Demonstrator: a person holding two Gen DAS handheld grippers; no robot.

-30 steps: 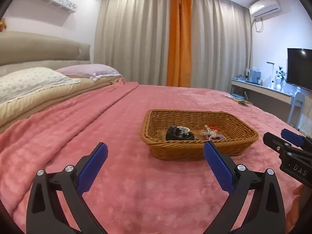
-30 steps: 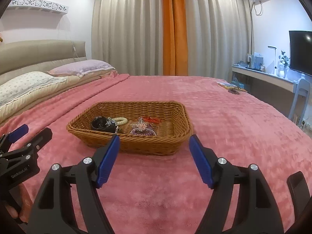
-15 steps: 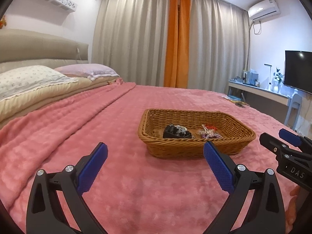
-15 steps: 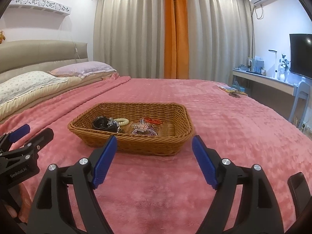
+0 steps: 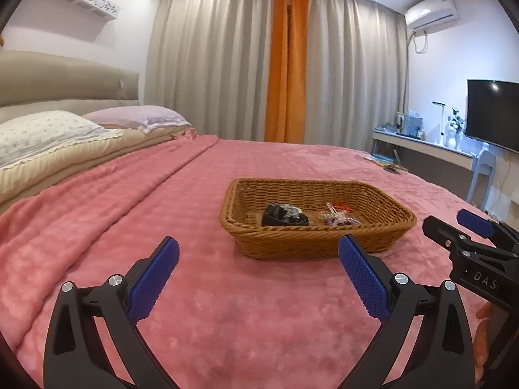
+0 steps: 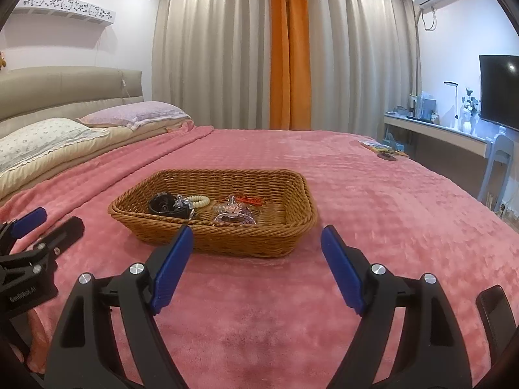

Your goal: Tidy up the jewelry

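A brown wicker basket (image 5: 382,233) sits on the pink bedspread; it also shows in the right wrist view (image 6: 246,243). Inside lie a black bracelet-like piece (image 6: 165,206), a cream coil band (image 6: 198,201), a clear and pink jewelry piece (image 6: 235,214) and a small red piece (image 6: 249,199). My left gripper (image 5: 259,270) is open and empty, short of the basket's near left corner. My right gripper (image 6: 257,254) is open and empty, just short of the basket's near wall. Each gripper shows at the edge of the other's view.
The pink bedspread (image 5: 129,214) covers the bed. Pillows (image 5: 48,133) and a headboard lie at the left. A desk (image 6: 434,133), a chair (image 6: 499,159) and a TV (image 6: 499,90) stand at the right. Small items (image 6: 382,150) lie on the bed's far right edge.
Both views have tilted up a little and the basket sits slightly lower in frame. Both grippers stay open and empty.
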